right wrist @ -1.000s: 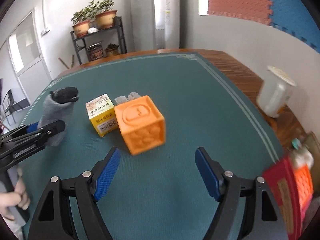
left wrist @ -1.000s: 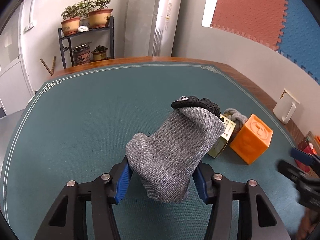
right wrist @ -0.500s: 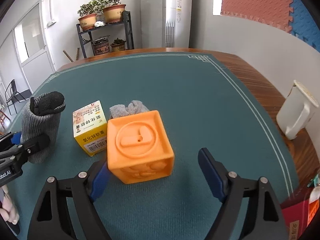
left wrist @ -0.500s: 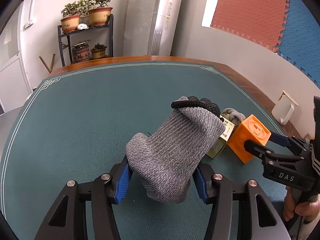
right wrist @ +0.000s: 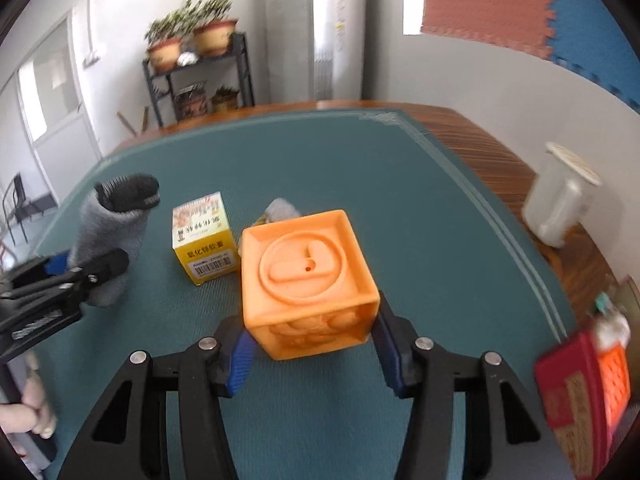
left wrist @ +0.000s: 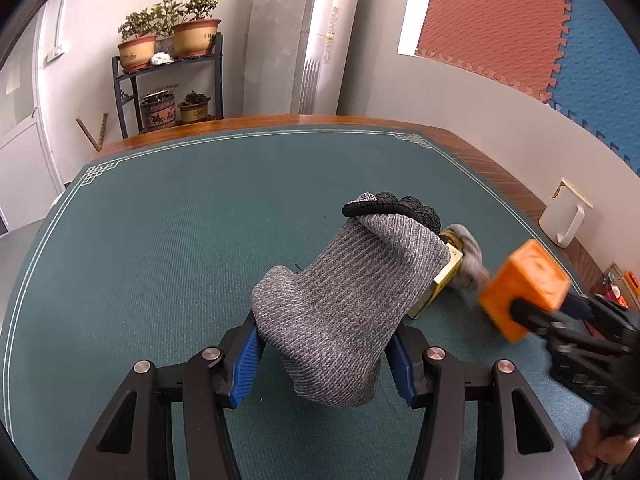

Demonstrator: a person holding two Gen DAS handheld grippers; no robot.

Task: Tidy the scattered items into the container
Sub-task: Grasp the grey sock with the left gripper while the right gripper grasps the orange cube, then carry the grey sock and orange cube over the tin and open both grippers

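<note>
A: Right wrist view shows the right gripper [right wrist: 310, 344] closed on the orange cube [right wrist: 308, 284], blue pads on its two lower sides. Is it lifted?

B: I judge yes; its base seems clear of the green mat [right wrist: 420, 216], just in front of the yellow box [right wrist: 204, 248]. The left gripper [left wrist: 326, 354] clamps the grey glove [left wrist: 344, 304], to the left of that box.

A: So both hands are in the carrying step?

B: It seems so. The next move needs the container; a red thing [right wrist: 584, 384] shows far right of the box, blurred, and I cannot tell if it is the container.

A: And the glove's direction?

B: Its long axis runs away from the camera, the black fingertips up and toward the box. The cube has no long axis; its round face looks up.
</note>
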